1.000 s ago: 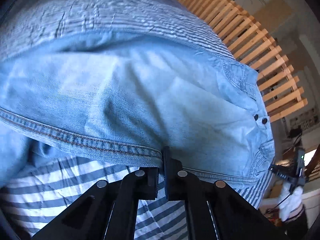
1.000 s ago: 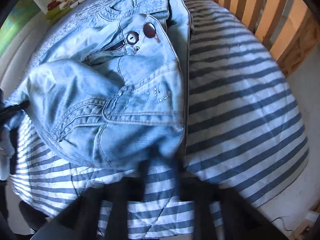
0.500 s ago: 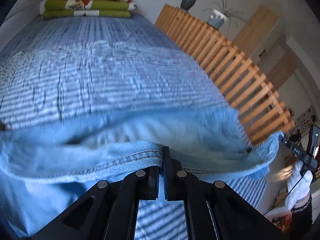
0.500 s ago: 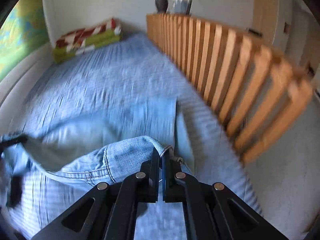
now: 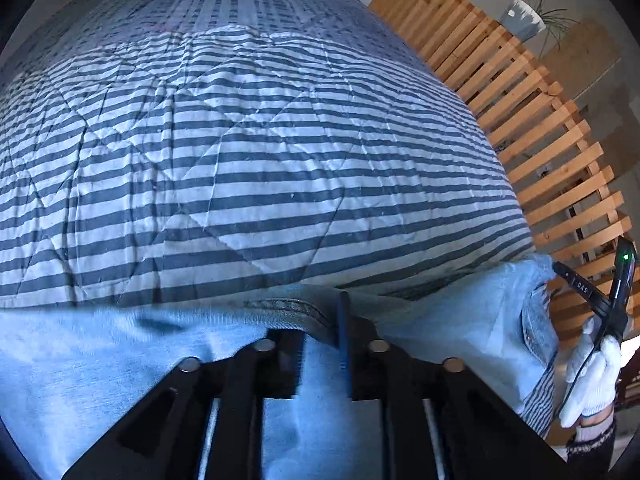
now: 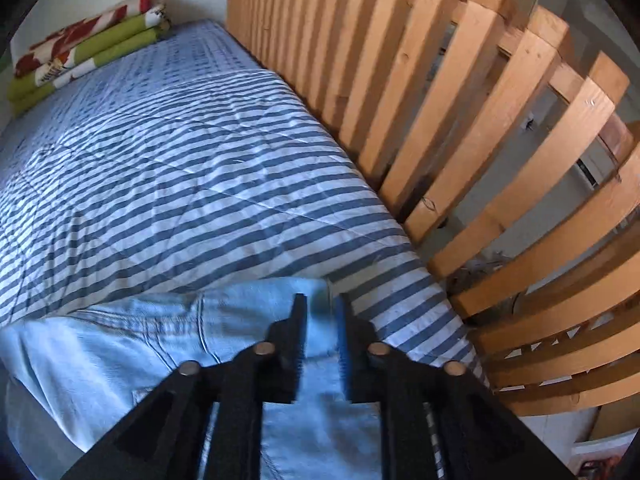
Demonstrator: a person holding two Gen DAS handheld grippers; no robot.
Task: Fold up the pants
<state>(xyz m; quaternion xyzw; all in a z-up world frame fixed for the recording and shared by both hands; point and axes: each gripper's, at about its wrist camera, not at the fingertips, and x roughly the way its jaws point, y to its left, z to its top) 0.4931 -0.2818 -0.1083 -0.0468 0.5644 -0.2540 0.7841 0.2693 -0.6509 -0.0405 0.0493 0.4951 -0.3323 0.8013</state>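
Your left gripper [image 5: 322,344] is hovering with its fingers spread apart over the light blue jeans [image 5: 120,360], gripping nothing. Your right gripper [image 6: 322,330] is doing likewise, fingers parted above the denim. The jeans are lying across the near edge of the striped quilt [image 5: 260,160], reaching toward its right side. Your gloved hand [image 5: 592,380] is showing at the far right, beside the wooden slatted rail [image 6: 460,120]. Folded blankets [image 6: 84,36] are sitting at the far end of the bed.
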